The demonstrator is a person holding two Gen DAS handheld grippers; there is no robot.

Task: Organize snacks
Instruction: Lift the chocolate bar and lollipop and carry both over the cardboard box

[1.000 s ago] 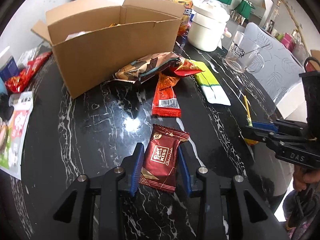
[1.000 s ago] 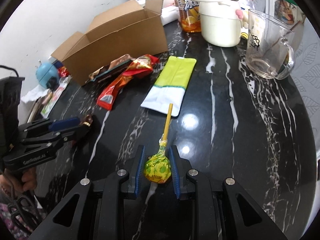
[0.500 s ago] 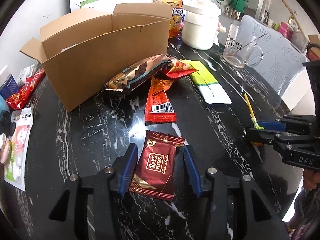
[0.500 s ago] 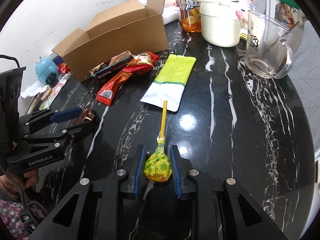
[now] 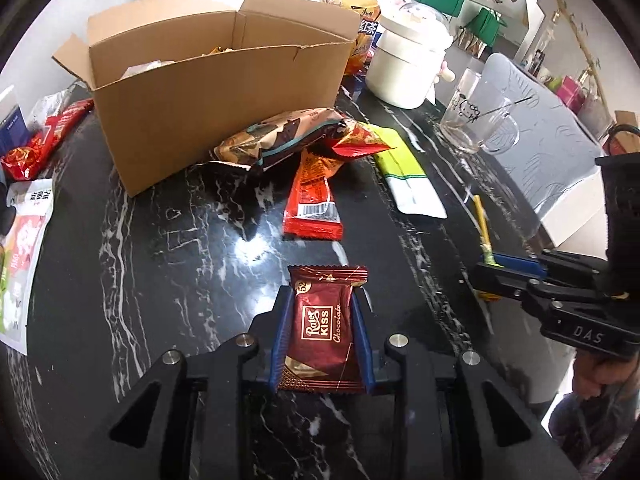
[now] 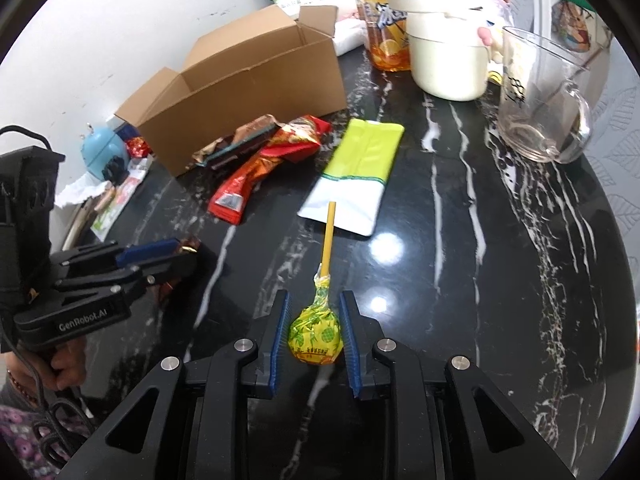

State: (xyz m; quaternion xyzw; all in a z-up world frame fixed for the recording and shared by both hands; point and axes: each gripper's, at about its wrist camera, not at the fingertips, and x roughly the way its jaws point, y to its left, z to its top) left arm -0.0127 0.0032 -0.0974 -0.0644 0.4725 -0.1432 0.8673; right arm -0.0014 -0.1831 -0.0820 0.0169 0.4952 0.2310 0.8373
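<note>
While your left gripper [image 5: 322,334] has just closed its fingers on the dark-red chocolate wrapper [image 5: 325,330] and your right gripper [image 6: 313,332] apparently pinches the yellow-wrapped lollipop [image 6: 316,334] over the black marble table [image 6: 460,264], lift both into the open cardboard box [image 5: 208,92].

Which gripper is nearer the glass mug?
Right. The right gripper, shut on the lollipop, sits on the glass mug's side of the table; the left gripper, clamping the chocolate, is farther away.

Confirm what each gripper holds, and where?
Left gripper: chocolate packet, gripped by its long side edges. Right gripper: lollipop, by its wrapped head.
</note>
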